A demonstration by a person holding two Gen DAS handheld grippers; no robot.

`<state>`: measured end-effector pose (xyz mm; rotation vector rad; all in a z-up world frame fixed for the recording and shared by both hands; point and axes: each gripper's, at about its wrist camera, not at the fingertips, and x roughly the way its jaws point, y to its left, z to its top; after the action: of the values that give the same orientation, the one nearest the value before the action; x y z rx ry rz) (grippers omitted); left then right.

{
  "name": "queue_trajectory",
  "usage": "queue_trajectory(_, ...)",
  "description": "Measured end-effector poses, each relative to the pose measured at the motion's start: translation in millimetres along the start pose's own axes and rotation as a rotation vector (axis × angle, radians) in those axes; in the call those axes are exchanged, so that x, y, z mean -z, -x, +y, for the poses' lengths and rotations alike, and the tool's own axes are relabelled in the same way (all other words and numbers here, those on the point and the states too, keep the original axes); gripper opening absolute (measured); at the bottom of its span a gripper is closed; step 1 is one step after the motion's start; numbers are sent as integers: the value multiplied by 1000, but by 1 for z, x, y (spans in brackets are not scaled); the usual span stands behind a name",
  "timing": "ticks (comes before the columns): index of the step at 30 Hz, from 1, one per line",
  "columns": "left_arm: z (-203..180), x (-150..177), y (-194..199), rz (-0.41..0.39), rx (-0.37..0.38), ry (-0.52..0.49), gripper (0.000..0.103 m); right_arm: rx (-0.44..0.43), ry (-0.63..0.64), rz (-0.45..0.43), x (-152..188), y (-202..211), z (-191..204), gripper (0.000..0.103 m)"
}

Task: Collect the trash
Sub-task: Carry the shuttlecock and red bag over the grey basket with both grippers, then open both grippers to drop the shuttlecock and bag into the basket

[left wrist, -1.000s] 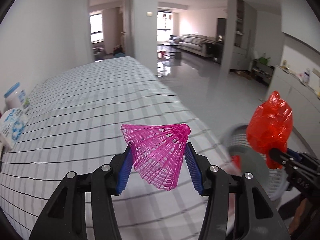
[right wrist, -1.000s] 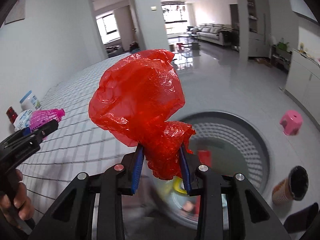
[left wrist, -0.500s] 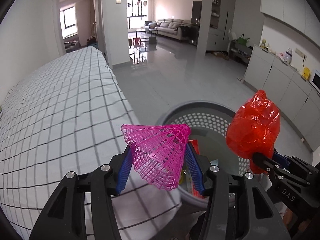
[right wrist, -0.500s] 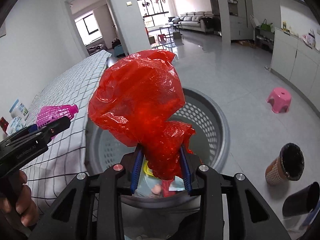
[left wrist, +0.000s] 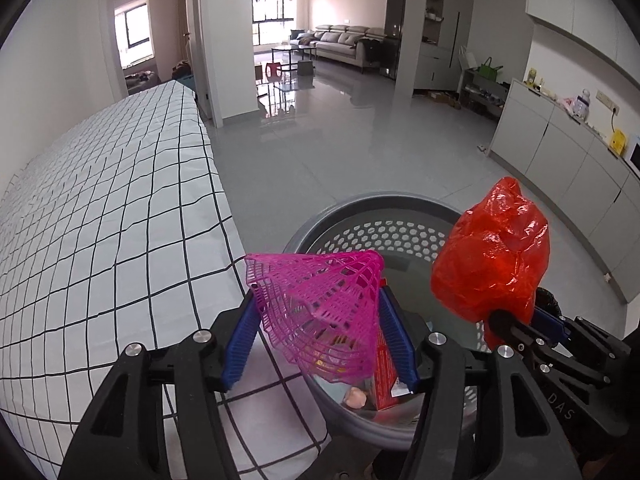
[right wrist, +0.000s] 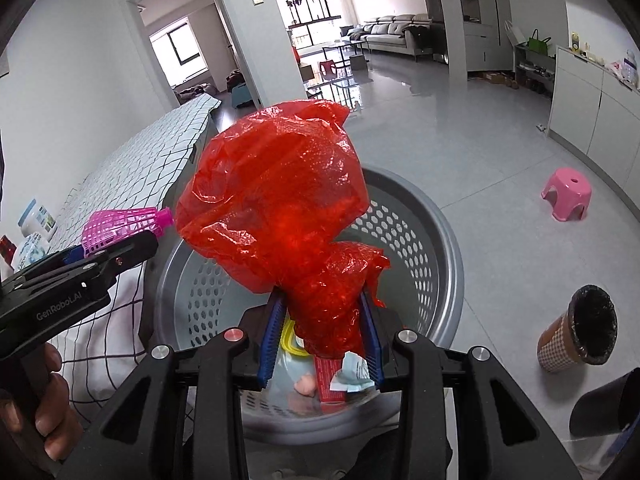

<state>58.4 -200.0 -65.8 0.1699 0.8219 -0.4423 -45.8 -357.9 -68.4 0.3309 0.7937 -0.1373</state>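
Open-plan room, grey tiled floor; checked bedsheet [left wrist: 120,208] at left, grey perforated basket [left wrist: 384,208] beyond both sets of fingers.
Left gripper [left wrist: 320,336]: jaws opening, pink mesh shuttlecock [left wrist: 320,300] between its pads, over the basket's near rim. Right gripper [right wrist: 322,336]: jaws opening, crumpled red plastic bag [right wrist: 280,200] bunched between its pads, above the basket interior.

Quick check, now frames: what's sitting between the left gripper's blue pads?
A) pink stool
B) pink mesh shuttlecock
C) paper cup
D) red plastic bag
B. In the left wrist view the pink mesh shuttlecock sits between the left gripper pads, over the edge of the grey basket, as the jaws are opening. The red plastic bag is in the right gripper, whose jaws are opening too.
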Motion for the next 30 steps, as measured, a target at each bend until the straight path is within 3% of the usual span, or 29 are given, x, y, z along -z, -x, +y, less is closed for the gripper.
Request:
queue_trajectory(3,1,-1,-3,3,-7,5,68,9,-8,-30,0,4,1,57)
queue_trajectory(4,0,-1,-4,2,-11,5,70,6,-13,-39,0,6,-2,59)
queue_trajectory(21,1,2,-2,-4,-28,13,76,-18,-14,-29,1,5,-1,59)
queue_trajectory(26,4,3,1,-11,-35,25,84,-19,-5,-28,1,7,2,59)
queue_trajectory(30,7,4,2,-10,-40,33,85,-19,-5,-31,1,9,2,61)
